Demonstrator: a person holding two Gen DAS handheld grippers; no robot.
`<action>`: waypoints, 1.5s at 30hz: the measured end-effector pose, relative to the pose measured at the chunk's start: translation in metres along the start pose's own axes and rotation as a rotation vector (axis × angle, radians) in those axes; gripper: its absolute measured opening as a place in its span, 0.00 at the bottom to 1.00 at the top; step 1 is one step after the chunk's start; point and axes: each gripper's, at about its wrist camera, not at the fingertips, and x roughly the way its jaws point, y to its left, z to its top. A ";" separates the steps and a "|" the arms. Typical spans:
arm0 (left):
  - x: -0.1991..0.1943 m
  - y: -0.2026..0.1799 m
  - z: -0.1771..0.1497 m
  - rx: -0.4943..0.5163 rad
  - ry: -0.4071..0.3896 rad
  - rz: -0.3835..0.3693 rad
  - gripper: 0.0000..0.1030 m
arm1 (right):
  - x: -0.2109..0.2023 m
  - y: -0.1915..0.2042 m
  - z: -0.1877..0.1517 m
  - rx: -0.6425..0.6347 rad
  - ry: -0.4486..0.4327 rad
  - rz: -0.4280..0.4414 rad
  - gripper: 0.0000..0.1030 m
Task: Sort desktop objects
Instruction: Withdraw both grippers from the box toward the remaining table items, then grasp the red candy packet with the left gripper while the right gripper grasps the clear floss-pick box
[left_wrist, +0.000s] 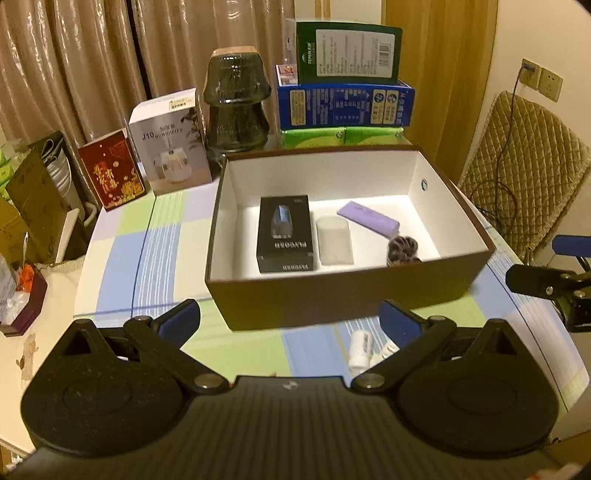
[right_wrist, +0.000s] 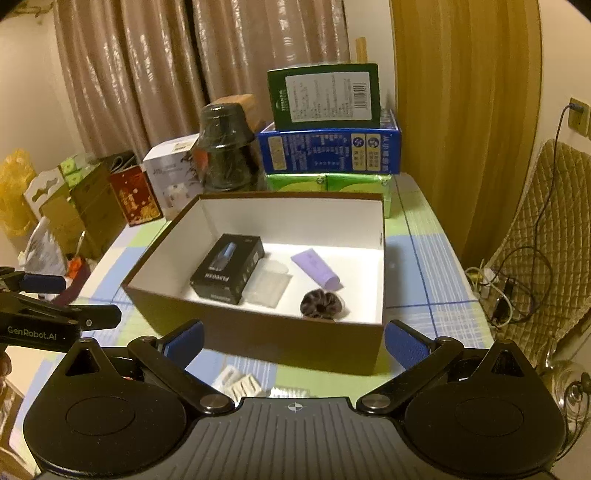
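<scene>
Both jaws are held wide apart — nothing is gripped by the left gripper (left_wrist: 290, 319) or the right gripper (right_wrist: 293, 341). A black box (left_wrist: 286, 234) is seen inside the brown box (left_wrist: 332, 295) on the tabletop (left_wrist: 147, 258).

I am looking from the left wrist camera forward over its tool (left_wrist: 290, 319), low above the desk (left_wrist: 122, 266), facing the brown box (left_wrist: 332, 295) close ahead. From the right wrist camera I am looking over the right tool (right_wrist: 293, 341) at the same box (right_wrist: 258, 336), angled from its right front. Both views are sharing the box, the stacked cartons (left_wrist: 343, 103) and the curtains (left_wrist: 74, 62) behind.
</scene>
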 end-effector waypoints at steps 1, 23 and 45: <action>-0.002 -0.001 -0.003 0.001 0.004 0.000 0.99 | -0.002 0.001 -0.003 -0.001 0.002 0.002 0.98; -0.013 -0.002 -0.064 -0.032 0.123 0.010 0.99 | -0.013 0.014 -0.056 -0.052 0.111 -0.003 0.98; -0.001 0.017 -0.104 -0.064 0.233 0.015 0.97 | 0.004 0.015 -0.094 -0.006 0.230 0.036 0.98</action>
